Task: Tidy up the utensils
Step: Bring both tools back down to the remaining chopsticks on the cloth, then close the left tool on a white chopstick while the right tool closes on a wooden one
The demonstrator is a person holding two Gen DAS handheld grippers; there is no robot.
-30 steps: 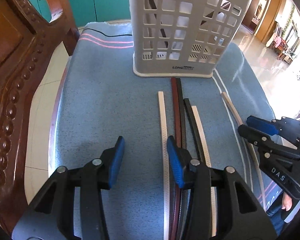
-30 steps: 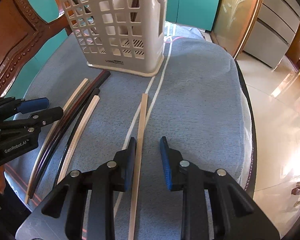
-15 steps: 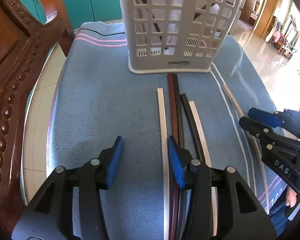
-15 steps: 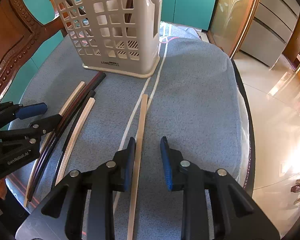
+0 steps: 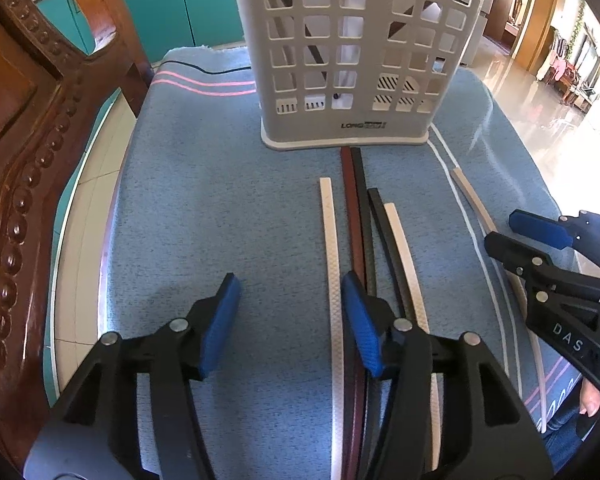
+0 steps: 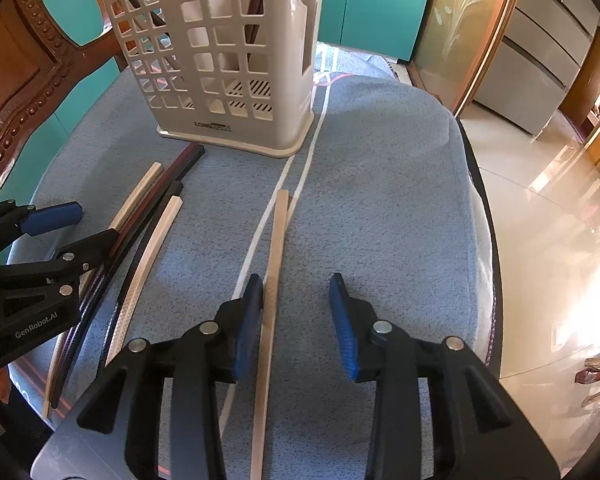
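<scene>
Several chopsticks lie side by side on the blue cloth (image 5: 220, 200) in front of a grey slotted basket (image 5: 356, 60). They include a white textured chopstick (image 5: 331, 248), a dark red chopstick (image 5: 349, 208), black ones (image 5: 384, 232) and a cream one (image 5: 405, 256). My left gripper (image 5: 290, 320) hangs over them with its jaws opening. The white chopstick lies between the jaws, beside the right pad and not pressed. A tan chopstick (image 6: 277, 236) lies apart on the right. My right gripper (image 6: 296, 312) is over it, jaws opening, and the stick runs just inside the left pad (image 6: 248, 320).
Dark sticks stand inside the basket (image 6: 220, 60). A carved wooden chair (image 5: 28, 160) lines the cloth's left side. Right of the table edge (image 6: 488, 280) the tiled floor drops away. Each gripper shows in the other's view: the left gripper (image 6: 88, 226) and the right gripper (image 5: 500, 228).
Both grippers' jaws have spread wider. The left wrist view has drawn slightly nearer the basket. The chopsticks have not moved.
</scene>
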